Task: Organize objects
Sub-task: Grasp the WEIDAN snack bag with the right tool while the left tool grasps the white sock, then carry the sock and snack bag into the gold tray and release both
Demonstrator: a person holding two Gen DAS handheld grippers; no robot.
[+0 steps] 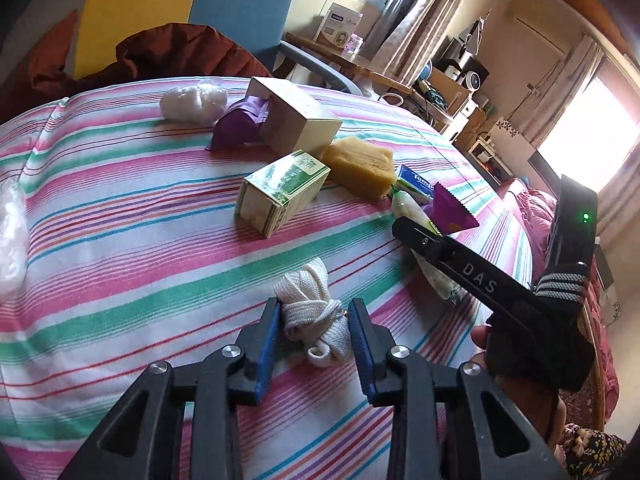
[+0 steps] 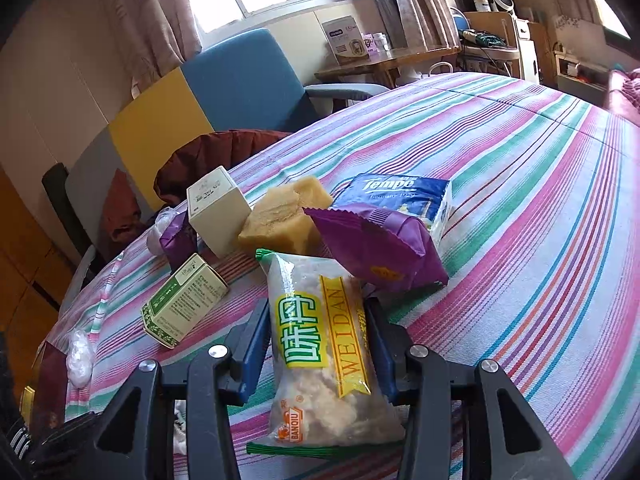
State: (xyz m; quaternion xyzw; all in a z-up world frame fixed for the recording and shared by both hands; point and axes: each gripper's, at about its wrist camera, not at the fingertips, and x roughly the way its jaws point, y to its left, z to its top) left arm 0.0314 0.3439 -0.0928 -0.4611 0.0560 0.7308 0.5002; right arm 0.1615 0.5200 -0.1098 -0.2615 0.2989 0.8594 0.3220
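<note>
The left gripper [image 1: 314,332] fills the bottom centre of its own view, pointing steeply downward, its two blue-padded fingers [image 1: 267,350] standing upright and parallel with a narrow gap between them. The left pad touches what sits in the gap; the right pad stands just beside it. At the right of that same view a gloved hand [image 1: 532,344] grips a black handle whose long bar slants up toward the frame's centre. The right gripper [image 2: 320,352] occupies the bottom centre of its own view, tilted down, with both blue pads [image 2: 256,350] pressed against the sides of what lies between them.
</note>
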